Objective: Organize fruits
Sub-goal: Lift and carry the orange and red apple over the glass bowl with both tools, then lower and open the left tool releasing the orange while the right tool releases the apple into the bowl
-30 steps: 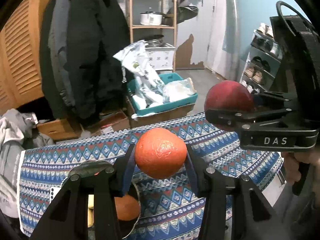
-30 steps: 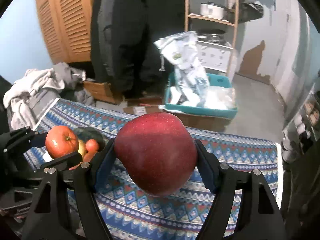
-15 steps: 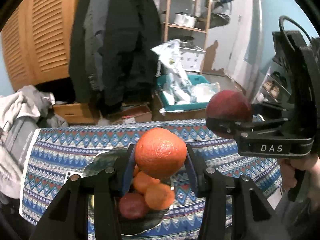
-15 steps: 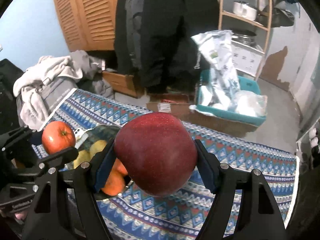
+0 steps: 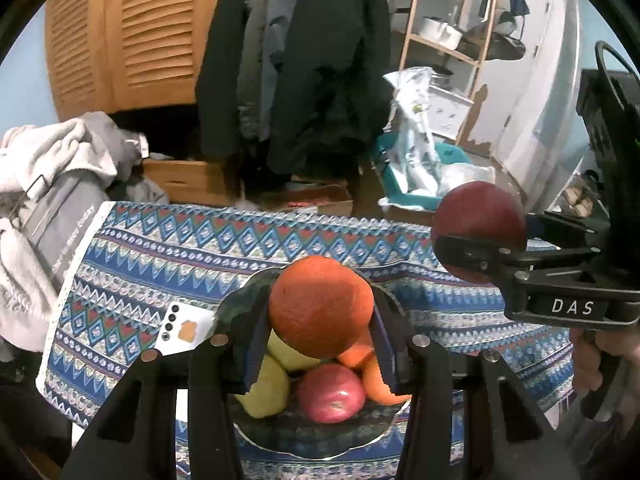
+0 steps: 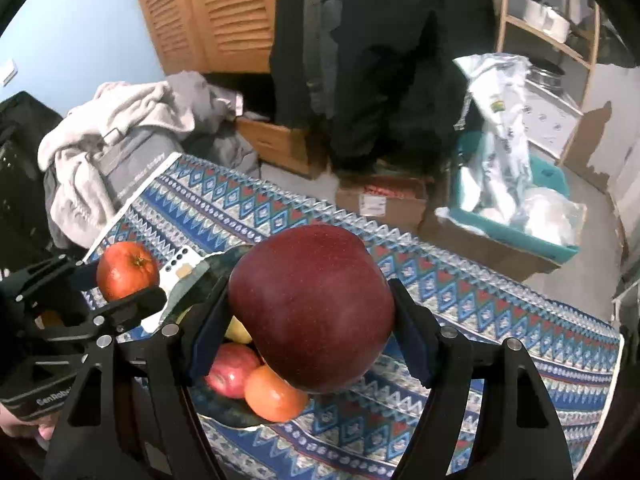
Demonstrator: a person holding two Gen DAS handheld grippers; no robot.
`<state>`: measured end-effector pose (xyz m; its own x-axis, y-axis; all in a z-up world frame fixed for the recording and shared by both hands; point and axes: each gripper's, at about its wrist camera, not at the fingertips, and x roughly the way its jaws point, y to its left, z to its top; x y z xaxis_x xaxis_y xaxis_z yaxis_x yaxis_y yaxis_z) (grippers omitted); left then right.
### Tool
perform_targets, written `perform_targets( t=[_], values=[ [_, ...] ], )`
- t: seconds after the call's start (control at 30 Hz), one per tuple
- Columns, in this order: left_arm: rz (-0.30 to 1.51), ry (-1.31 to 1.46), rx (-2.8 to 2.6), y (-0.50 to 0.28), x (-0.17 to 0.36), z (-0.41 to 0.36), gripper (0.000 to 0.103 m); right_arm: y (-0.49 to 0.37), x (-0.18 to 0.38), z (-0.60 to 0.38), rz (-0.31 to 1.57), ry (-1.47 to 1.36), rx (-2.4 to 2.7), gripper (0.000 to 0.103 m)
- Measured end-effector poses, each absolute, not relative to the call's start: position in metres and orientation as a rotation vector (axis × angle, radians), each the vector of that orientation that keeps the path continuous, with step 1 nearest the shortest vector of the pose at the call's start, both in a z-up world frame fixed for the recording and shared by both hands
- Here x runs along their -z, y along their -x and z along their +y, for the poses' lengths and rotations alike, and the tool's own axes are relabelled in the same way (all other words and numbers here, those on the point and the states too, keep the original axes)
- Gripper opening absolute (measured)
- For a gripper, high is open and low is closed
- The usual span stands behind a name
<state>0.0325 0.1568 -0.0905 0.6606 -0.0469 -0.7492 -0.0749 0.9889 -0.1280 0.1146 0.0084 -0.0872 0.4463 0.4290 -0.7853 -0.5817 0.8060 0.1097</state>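
Note:
My left gripper point(image 5: 320, 316) is shut on an orange point(image 5: 320, 306) and holds it above a dark bowl point(image 5: 304, 440) on the patterned cloth. The bowl holds a red apple point(image 5: 331, 393), a yellow fruit point(image 5: 266, 388) and more oranges point(image 5: 378, 380). My right gripper point(image 6: 310, 312) is shut on a dark red apple point(image 6: 312, 306), held above the bowl's right side point(image 6: 224, 410). Each gripper shows in the other's view: the right one with its apple point(image 5: 478, 232), the left one with its orange point(image 6: 127, 270).
A white phone point(image 5: 184, 330) lies on the blue patterned tablecloth point(image 5: 160, 256) left of the bowl. Grey clothes point(image 5: 48, 168) are piled at the table's left end. Beyond the far edge stand cardboard boxes, a teal crate point(image 6: 520, 224) and hanging coats.
Both grippers have swung left and tilted down with their fruit. The bowl and its fruit now sit right under both of them.

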Motion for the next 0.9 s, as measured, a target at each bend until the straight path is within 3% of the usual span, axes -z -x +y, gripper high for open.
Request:
perform_targets(
  t=[0.77,0.9],
  values=[
    [1.046,0.209,-0.114,-0.06,0.168,0.19,0.048,-0.145,0.166,0.057,1.094,0.146,-0.679,0.075],
    [1.06,0.199,-0.132,-0.064,0.174,0.191,0.052,-0.148,0.173,0.057,1.118,0.124,-0.687,0.075]
  ],
)
